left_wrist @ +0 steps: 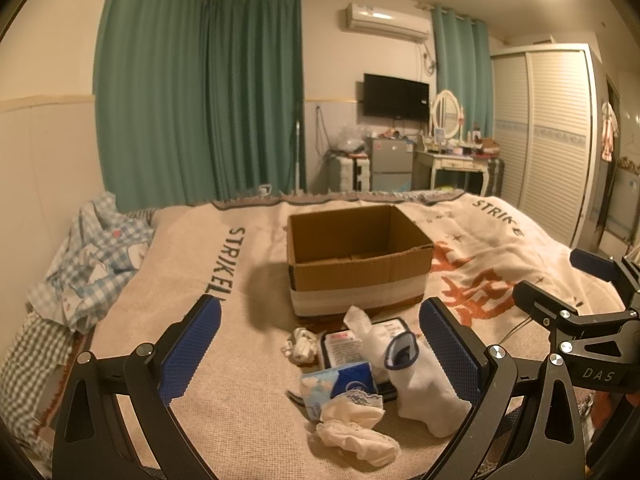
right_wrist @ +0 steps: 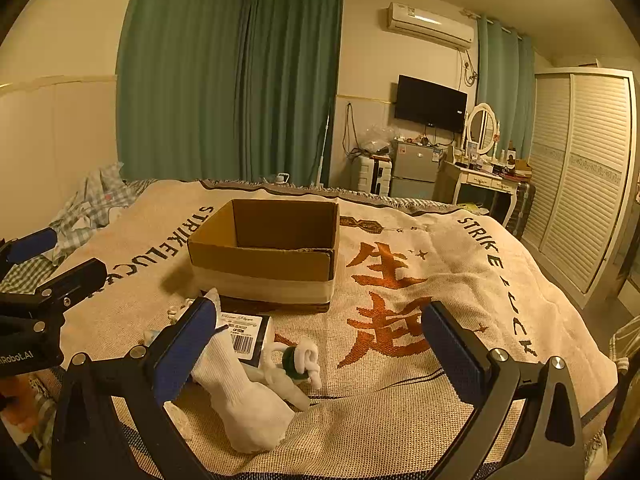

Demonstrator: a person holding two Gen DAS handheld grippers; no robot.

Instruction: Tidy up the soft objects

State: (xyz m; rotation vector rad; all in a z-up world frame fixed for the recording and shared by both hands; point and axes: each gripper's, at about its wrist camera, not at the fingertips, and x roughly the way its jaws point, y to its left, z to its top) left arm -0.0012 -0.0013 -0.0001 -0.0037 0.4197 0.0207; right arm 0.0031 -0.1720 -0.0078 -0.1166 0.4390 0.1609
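Observation:
An open cardboard box stands on the bed; it also shows in the right wrist view. In front of it lies a pile of soft things: a white sock with a dark-rimmed cuff, a blue tissue pack, crumpled cream lace cloth, a small white bundle and a flat packaged item. My left gripper is open above the pile, holding nothing. My right gripper is open and empty, with the sock and a white-and-green knotted piece between its fingers.
The bed is covered by a beige blanket with orange characters. Checked bedding is heaped at the left edge. A wardrobe, dresser and fridge stand beyond the bed's far end. My right gripper's body shows at the left wrist view's right.

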